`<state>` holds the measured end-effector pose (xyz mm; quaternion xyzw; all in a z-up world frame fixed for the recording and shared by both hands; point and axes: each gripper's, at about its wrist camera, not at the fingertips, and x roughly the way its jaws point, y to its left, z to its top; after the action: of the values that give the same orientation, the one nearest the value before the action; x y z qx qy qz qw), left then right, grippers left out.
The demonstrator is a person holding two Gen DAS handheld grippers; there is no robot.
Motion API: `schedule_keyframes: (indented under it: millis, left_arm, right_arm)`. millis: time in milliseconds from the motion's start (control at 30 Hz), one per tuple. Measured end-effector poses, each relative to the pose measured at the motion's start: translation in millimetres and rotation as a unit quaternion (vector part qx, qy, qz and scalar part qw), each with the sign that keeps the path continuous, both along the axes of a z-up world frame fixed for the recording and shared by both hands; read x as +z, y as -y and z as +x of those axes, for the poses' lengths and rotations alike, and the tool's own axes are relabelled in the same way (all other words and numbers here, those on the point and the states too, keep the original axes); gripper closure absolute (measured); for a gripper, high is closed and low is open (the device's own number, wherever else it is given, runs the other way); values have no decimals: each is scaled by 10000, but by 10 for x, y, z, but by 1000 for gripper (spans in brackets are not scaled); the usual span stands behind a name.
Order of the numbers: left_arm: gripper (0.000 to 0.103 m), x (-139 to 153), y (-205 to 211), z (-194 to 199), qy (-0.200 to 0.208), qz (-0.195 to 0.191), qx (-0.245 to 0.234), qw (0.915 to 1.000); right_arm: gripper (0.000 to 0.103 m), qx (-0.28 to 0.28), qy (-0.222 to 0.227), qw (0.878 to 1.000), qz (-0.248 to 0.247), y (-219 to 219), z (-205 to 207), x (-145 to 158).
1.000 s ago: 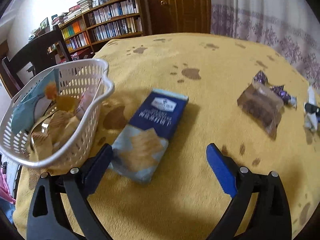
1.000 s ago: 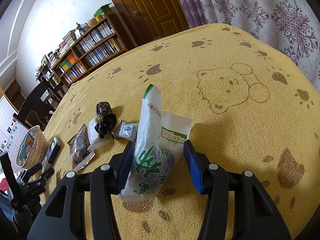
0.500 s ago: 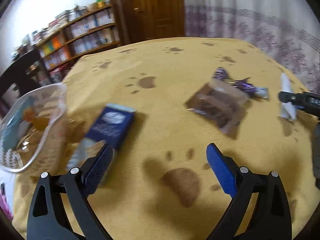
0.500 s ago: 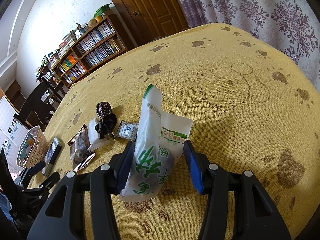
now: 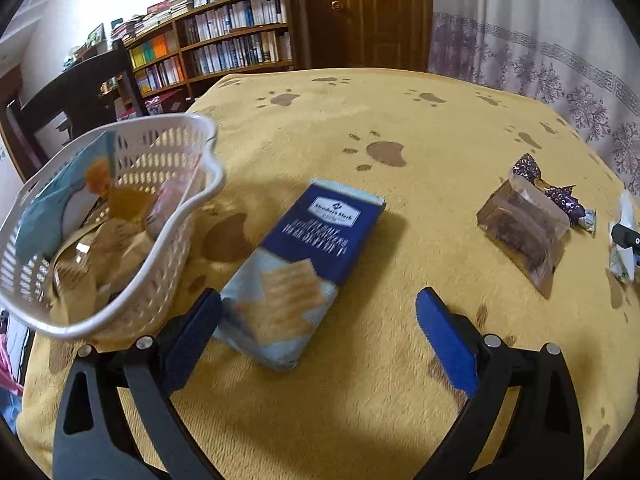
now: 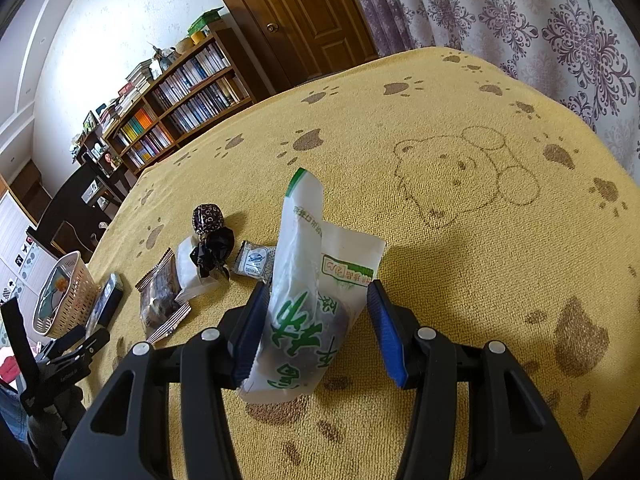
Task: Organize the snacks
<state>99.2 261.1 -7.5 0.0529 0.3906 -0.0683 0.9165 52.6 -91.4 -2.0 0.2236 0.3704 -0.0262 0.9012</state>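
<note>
Left wrist view showed the left claw (image 5: 316, 332) spread wide before one cracker box (image 5: 308, 264), beside one basket (image 5: 176, 216). Right claw (image 6: 316, 332) stood apart around one white packet (image 6: 308, 300), bare cloth beyond.

Blue cracker pack (image 5: 304, 268) beside basket (image 5: 160, 288)

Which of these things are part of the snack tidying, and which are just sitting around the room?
Part of the job: white basket, blue cracker pack, brown snack bag, purple candy, green-print packet, both claws.

Just there: bookshelf, door, curtain.
</note>
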Motion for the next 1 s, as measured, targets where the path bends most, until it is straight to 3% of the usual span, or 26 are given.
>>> schedule_keyframes:
  millis: [200, 333, 533, 833, 933, 1000]
  left_arm:
    - [4, 46, 128, -68, -44, -457, -629, 9970]
    - [4, 82, 328, -176, -289, -981, -1432, 9844]
    - [4, 268, 400, -231, 335, -264, -1384, 9895]
    - [5, 292, 353, 456, 29, -67, -1440, 9895]
    - [18, 203, 367, 584, -83, 146, -1525, 9882]
    - [20, 163, 389, 628, -114, 320, -1559, 9872]
  right_arm:
    - [51, -3, 0, 10000, -1, 10, -5, -1]
    - [51, -2, 1, 10000, 2, 6, -3, -2]
    - [51, -2, 1, 10000, 0, 12, -6, -2]
    - [51, -1, 2, 10000, 11, 14, -7, -4]
    - [51, 2, 3, 10000, 25, 14, -3, 3]
    - [51, 2, 4, 10000, 27, 13, 1, 4]
